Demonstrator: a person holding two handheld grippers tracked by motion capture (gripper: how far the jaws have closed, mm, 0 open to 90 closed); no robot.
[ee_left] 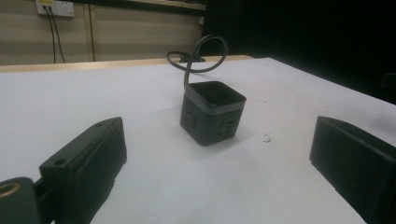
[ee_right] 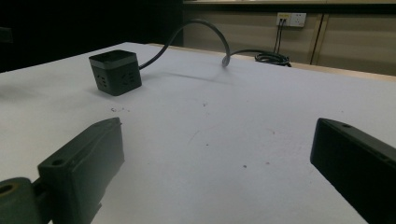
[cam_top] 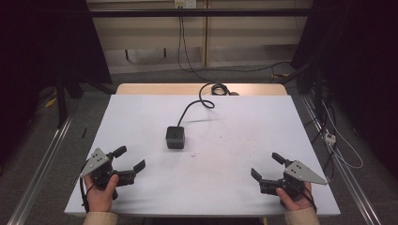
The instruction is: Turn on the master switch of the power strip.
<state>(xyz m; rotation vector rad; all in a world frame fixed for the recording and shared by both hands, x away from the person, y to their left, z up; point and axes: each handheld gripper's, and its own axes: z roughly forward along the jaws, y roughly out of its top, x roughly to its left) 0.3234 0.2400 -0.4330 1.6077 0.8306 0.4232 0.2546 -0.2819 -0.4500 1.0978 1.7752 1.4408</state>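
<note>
A black cube power socket (cam_top: 175,137) stands near the middle of the white table (cam_top: 234,154), its black cable (cam_top: 199,101) looping toward the far edge. In the left gripper view the cube (ee_left: 212,112) sits straight ahead, a short way beyond the jaws. In the right gripper view the cube (ee_right: 115,72) lies far off at upper left. My left gripper (cam_top: 130,158) rests open at the near left, held by a hand, with nothing between its jaws. My right gripper (cam_top: 266,165) rests open at the near right, also holding nothing.
The cable coils (cam_top: 219,88) on the bare wooden strip at the table's far edge. Wall outlets (cam_top: 184,3) sit on the back wall. Metal rails (cam_top: 42,159) run along the floor on both sides. Loose cables and a white plug strip (cam_top: 330,138) lie on the floor at right.
</note>
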